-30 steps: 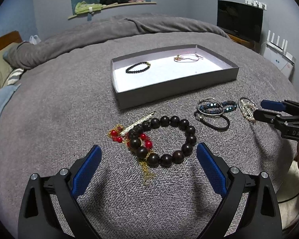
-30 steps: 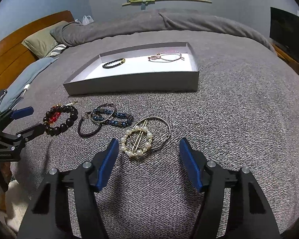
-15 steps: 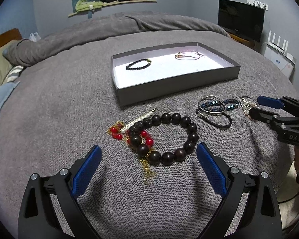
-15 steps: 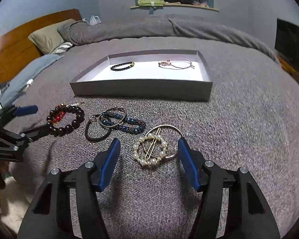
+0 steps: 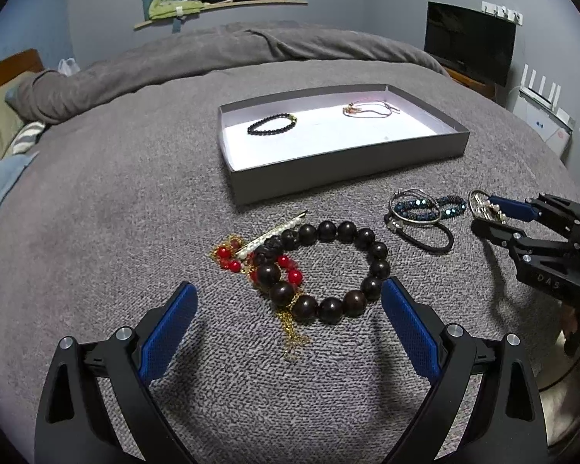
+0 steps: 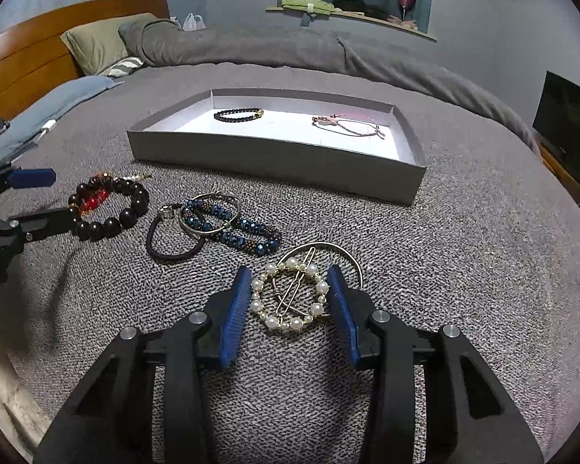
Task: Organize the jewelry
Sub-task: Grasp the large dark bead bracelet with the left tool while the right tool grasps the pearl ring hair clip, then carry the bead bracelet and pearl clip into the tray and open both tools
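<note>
Pearl hairpin (image 6: 290, 297) lies between right gripper's (image 6: 290, 301) closing jaws, not yet clamped.

R gripper (image 6: 289, 301) jaws just closing round pearl hair clip (image 6: 290, 297), not yet pressing.

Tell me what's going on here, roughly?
A person is sorting jewelry on a bed into a grey tray, which already holds two bracelets. The right tool has just been closing around the pearl ring clip; whether the pads touch it yet is unclear. The left tool waits open at the dark bead bracelet.
</note>
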`<state>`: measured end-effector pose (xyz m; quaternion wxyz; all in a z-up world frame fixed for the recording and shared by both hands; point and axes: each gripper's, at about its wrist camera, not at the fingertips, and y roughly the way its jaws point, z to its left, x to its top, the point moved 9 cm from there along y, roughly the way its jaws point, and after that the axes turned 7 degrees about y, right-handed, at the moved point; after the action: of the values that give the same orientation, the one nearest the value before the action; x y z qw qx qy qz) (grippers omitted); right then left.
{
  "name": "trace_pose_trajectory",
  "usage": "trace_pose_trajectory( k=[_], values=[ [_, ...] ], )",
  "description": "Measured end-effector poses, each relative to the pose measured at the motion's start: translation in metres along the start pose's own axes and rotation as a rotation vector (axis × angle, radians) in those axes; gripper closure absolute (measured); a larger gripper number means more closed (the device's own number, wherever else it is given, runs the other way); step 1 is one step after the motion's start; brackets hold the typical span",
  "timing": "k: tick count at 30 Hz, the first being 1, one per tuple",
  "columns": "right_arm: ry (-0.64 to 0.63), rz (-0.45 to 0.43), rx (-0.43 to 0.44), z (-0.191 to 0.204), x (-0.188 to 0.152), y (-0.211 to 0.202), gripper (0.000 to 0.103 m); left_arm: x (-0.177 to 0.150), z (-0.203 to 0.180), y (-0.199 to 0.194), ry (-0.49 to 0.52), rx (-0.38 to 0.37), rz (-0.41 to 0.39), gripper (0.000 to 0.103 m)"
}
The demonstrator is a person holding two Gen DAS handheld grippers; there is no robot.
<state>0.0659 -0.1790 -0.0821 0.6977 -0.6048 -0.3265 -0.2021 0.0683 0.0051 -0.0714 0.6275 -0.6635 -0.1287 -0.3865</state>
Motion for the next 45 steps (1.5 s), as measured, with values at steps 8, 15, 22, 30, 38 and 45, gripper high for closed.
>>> trace_pose_trajectory(
  k=[8,15,22,30,38,45],
  values=[
    [0.037,-0.022,0.034,-0.003,0.006,-0.013,0.062,0.009,0.013,0.003,-0.047,0.004,-0.009,0.018],
    [0.038,-0.032,0.042,-0.003,0.009,-0.017,0.062,0.011,0.015,0.009,-0.049,-0.003,0.014,0.059],
    [0.038,-0.033,0.044,-0.003,0.01,-0.018,0.062,0.008,0.013,0.02,-0.034,-0.005,0.045,0.082],
    [0.057,-0.034,0.053,-0.006,0.012,-0.02,0.062,0.008,0.017,0.02,-0.033,0.012,0.038,0.088],
    [0.06,-0.047,0.062,-0.005,0.016,-0.026,0.062,0.026,0.01,-0.009,-0.029,-0.021,-0.051,0.088],
    [0.075,-0.061,0.085,-0.005,0.024,-0.035,0.062,0.051,-0.006,-0.046,0.003,-0.055,-0.141,0.088]
  ],
)
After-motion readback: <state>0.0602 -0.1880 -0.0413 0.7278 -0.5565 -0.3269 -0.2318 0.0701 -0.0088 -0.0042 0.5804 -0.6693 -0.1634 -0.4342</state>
